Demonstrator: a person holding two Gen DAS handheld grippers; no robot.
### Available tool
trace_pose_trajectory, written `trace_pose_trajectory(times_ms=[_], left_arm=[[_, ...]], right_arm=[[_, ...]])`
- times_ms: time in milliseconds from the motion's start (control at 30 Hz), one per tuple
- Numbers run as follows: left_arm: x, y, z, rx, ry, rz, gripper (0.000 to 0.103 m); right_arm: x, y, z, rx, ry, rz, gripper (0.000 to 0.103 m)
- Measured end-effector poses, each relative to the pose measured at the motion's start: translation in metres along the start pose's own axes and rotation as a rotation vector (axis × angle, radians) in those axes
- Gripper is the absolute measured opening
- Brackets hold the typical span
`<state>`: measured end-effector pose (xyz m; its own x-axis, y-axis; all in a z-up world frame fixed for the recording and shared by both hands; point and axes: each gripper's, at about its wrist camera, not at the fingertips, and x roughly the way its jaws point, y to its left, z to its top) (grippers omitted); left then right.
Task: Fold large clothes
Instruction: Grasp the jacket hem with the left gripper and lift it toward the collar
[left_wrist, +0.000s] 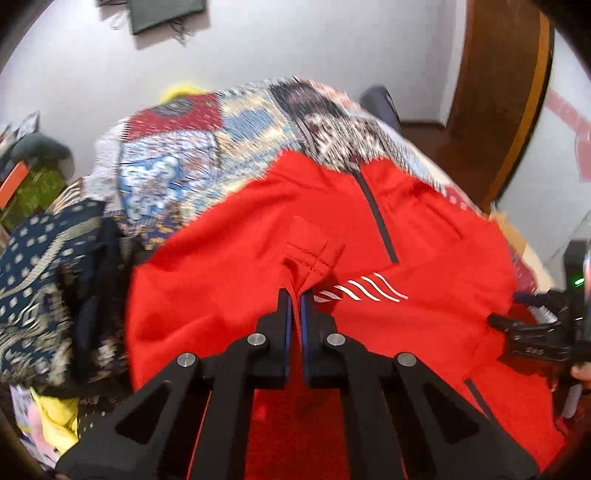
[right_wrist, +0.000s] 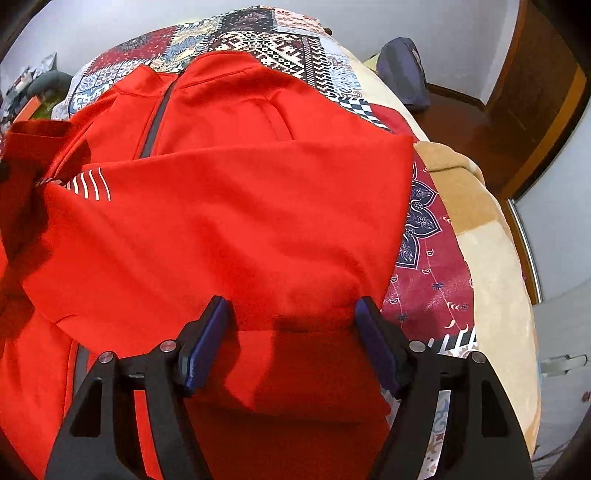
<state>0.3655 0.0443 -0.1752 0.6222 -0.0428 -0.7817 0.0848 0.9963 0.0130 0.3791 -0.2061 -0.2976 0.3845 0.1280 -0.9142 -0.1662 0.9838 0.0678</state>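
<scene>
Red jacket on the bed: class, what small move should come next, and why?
Probably carry the pinched cuff across the chest. The left hand-held gripper is shut on the sleeve cuff of the red jacket, while the right hand-held gripper hangs open over the already folded-in sleeve.

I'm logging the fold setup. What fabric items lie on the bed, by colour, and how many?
Red jacket: 1
Multicoloured patchwork bedspread: 1
Beige blanket: 1
Total: 3
</scene>
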Motion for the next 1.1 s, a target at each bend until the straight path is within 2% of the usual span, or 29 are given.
trace_pose_trajectory(times_ms=[167, 233, 333, 467, 533, 700, 833, 967, 1033, 1100], left_arm=[[-0.043, 0.045, -0.007, -0.134, -0.05, -0.046, 0.004], [-0.052, 0.061, -0.015, -0.187, -0.045, -0.084, 0.004], [-0.057, 0.076, -0.031, -0.226, -0.037, -0.062, 0.004], [-0.054, 0.093, -0.062, -0.297, -0.003, -0.067, 0.004], [-0.047, 0.1, -0.08, -0.309, 0.029, -0.035, 0.004], [-0.025, 0.114, -0.118, -0.367, 0.139, 0.001, 0.004], [-0.021, 0.122, -0.143, -0.42, 0.188, 0.022, 0.005], [-0.025, 0.121, -0.153, -0.377, 0.22, 0.066, 0.005], [-0.032, 0.116, -0.153, -0.32, 0.22, 0.091, 0.006], [-0.04, 0.113, -0.15, -0.273, 0.207, 0.107, 0.01]], right_arm=[[-0.013, -0.002, 0.006, 0.032, 0.021, 0.035, 0.069], [-0.025, -0.003, 0.008, 0.068, -0.002, 0.093, 0.069], [-0.03, 0.004, 0.008, 0.072, -0.006, 0.132, 0.069], [-0.017, 0.02, 0.0, 0.0, 0.037, 0.089, 0.069], [-0.008, 0.028, -0.006, -0.04, 0.06, 0.056, 0.069], [-0.008, 0.031, -0.01, -0.067, 0.048, 0.034, 0.069], [-0.009, 0.028, -0.011, -0.067, 0.044, 0.03, 0.068], [-0.01, 0.027, -0.012, -0.088, 0.048, 0.022, 0.068], [-0.011, 0.028, -0.012, -0.096, 0.058, 0.022, 0.068], [-0.013, 0.028, -0.011, -0.104, 0.075, 0.019, 0.068]])
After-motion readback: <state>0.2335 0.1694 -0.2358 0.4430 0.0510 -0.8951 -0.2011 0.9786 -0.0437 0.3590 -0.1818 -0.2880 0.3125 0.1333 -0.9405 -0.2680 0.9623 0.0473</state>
